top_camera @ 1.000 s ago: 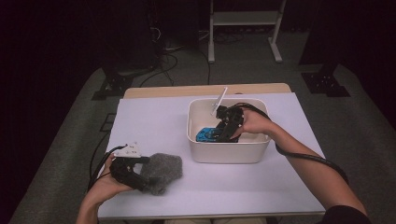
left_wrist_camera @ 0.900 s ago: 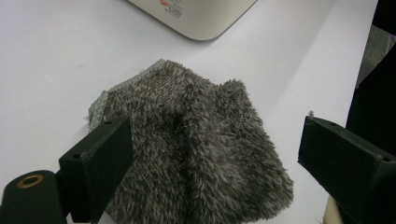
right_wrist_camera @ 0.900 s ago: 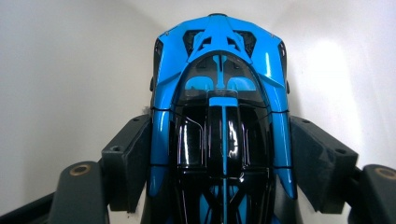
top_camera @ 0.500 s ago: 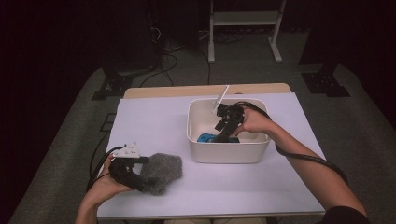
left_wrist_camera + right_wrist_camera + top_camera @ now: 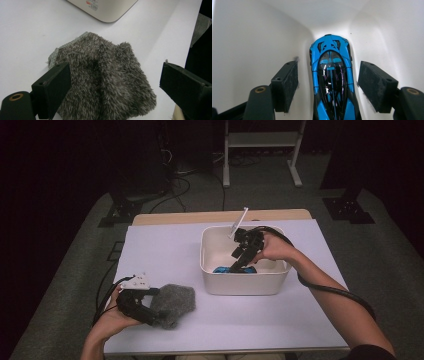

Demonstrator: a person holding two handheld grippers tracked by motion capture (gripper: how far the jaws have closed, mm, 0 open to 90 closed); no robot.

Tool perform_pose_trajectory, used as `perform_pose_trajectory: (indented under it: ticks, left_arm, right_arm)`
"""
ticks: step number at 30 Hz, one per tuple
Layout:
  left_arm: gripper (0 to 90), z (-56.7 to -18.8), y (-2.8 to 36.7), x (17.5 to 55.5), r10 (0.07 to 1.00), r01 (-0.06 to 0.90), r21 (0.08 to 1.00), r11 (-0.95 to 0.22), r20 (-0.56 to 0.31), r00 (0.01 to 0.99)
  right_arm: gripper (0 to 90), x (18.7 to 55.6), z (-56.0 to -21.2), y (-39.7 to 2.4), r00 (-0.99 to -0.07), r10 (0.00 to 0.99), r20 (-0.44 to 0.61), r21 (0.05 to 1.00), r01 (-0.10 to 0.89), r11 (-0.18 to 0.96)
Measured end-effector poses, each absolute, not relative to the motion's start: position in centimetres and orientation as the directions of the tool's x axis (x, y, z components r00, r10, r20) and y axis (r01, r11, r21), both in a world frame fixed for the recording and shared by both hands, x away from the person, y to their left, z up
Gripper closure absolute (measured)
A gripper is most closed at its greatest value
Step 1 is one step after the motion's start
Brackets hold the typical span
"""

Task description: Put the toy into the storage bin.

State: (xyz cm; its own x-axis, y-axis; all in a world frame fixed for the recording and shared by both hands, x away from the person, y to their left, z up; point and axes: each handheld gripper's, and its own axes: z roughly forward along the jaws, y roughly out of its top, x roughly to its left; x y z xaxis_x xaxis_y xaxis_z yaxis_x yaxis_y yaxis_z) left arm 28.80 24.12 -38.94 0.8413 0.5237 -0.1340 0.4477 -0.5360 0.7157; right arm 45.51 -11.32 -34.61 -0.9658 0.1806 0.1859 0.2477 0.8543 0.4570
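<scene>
Glossy blue-black toy car (image 5: 332,80) lies in my smooth white tub (image 5: 210,265), at worktop 1 o'clock. My right tool (image 5: 239,266) straddles it, jaws just narrowing, pads not yet touching; since a second ago it has dipped deeper. My left tool (image 5: 150,312), open, brackets the shaggy grey cloth (image 5: 105,80) at 7 o'clock, bare worktop around.

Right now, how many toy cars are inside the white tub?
1. A blue toy car lies on the floor of the white tub, between the open right claw's fingers. None other shows.
</scene>
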Motion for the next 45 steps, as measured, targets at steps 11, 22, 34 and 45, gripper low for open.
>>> perform_pose_trajectory:
  ticks: [11, 22, 34, 45]
  left_arm:
    - [9.0, -38.7, 23.9, 28.5, 0.522, 0.440, 0.718, -0.540, -0.124, 0.844]
    - [9.0, -38.7, 23.8, 28.4, 0.518, 0.438, 0.716, -0.544, -0.125, 0.847]
    - [9.0, -38.5, 23.9, 28.1, 0.525, 0.439, 0.718, -0.540, -0.120, 0.843]
    - [9.0, -38.7, 23.8, 28.2, 0.523, 0.439, 0.716, -0.543, -0.121, 0.844]
  right_arm:
    - [30.9, 44.7, -32.6, -12.9, -0.965, 0.202, 0.166, 0.488, 0.258, 0.834]
    - [31.1, 43.8, -31.2, -14.8, -0.960, 0.234, 0.154, 0.506, 0.280, 0.815]
    - [31.3, 42.8, -29.2, -16.6, -0.957, 0.261, 0.125, 0.538, 0.287, 0.793]
    - [31.8, 41.7, -27.0, -18.2, -0.955, 0.285, 0.084, 0.566, 0.281, 0.775]
